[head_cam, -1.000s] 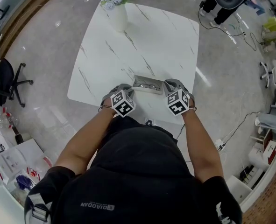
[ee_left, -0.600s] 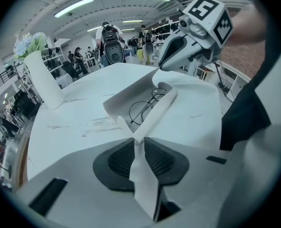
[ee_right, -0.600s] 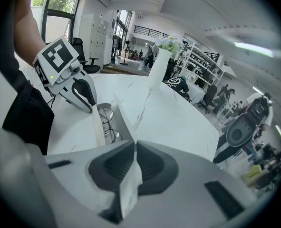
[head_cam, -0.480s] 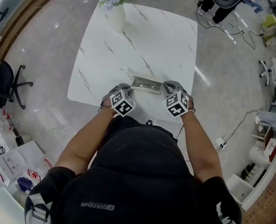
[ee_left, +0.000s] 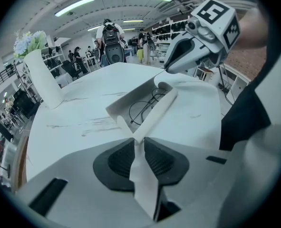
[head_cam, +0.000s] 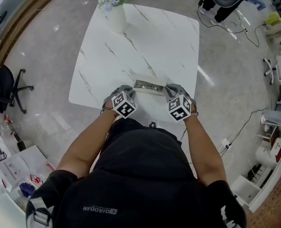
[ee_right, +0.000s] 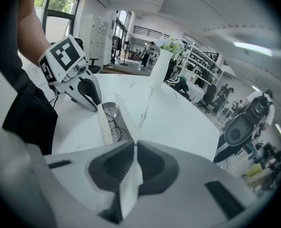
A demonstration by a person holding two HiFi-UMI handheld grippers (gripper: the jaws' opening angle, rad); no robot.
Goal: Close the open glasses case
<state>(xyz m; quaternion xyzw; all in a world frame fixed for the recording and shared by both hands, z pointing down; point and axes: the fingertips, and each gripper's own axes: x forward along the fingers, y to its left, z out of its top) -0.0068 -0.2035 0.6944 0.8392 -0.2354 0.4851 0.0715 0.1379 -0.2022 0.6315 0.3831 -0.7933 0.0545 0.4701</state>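
The open glasses case [head_cam: 149, 85] is lying just below the middle of the head view, near the desk's [head_cam: 164, 37] lower edge and close to the person. The left hand-held gripper [head_cam: 130, 91] is pinching a white flap at the case's left end. The right hand-held gripper [head_cam: 170, 90] is pinching another at its right end. Glasses [ee_left: 142, 109] are showing inside. A vase [head_cam: 117, 17] is standing well apart at the desk's upper left corner, with wide marble surface lying between it and the case.
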